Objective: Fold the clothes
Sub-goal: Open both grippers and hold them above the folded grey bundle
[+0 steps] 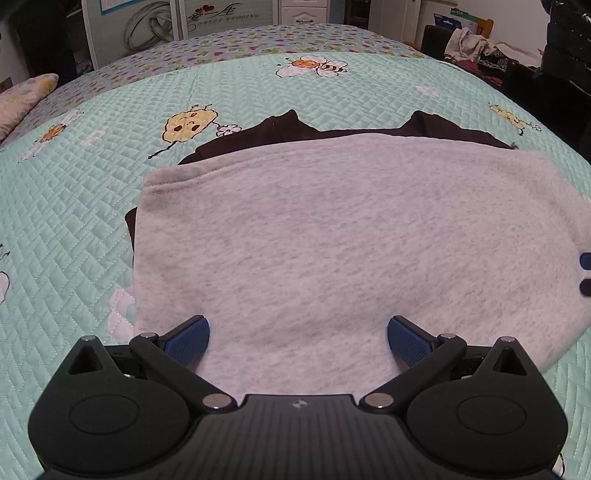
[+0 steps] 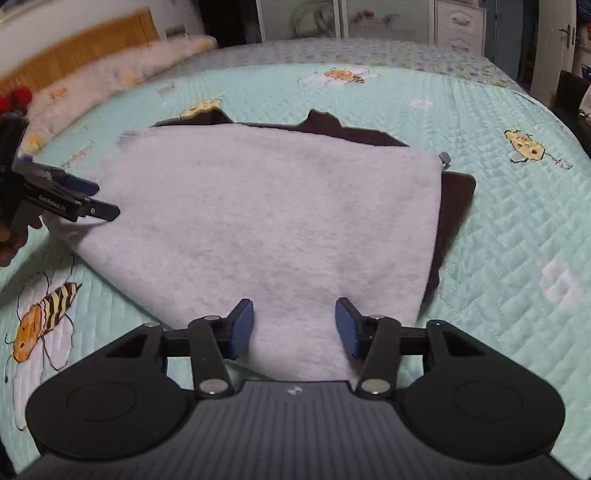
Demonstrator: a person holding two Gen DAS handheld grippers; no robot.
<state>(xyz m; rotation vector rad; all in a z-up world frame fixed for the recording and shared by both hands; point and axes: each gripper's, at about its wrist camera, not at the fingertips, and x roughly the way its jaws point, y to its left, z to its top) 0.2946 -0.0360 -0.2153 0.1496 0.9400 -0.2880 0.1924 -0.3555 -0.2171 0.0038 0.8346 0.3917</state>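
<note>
A folded light grey fleece garment (image 1: pixel 351 229) lies flat on the bed, on top of a dark brown garment (image 1: pixel 280 129) whose edges stick out at the far side and the left. My left gripper (image 1: pixel 298 338) hovers over the grey garment's near edge, jaws wide open with nothing gripped. In the right wrist view the grey garment (image 2: pixel 280 206) covers the dark one (image 2: pixel 456 206), which shows along the right side. My right gripper (image 2: pixel 294 328) is over a near corner, jaws partly apart, the fabric below them and not pinched. The left gripper (image 2: pixel 74 199) shows at the left edge.
A mint quilted bedspread (image 1: pixel 74 229) with bee and flower prints covers the bed. A pillow (image 1: pixel 22 99) lies at the far left. Wardrobe doors (image 1: pixel 177 22) stand behind the bed, and a chair with heaped clothes (image 1: pixel 469 44) is at the far right.
</note>
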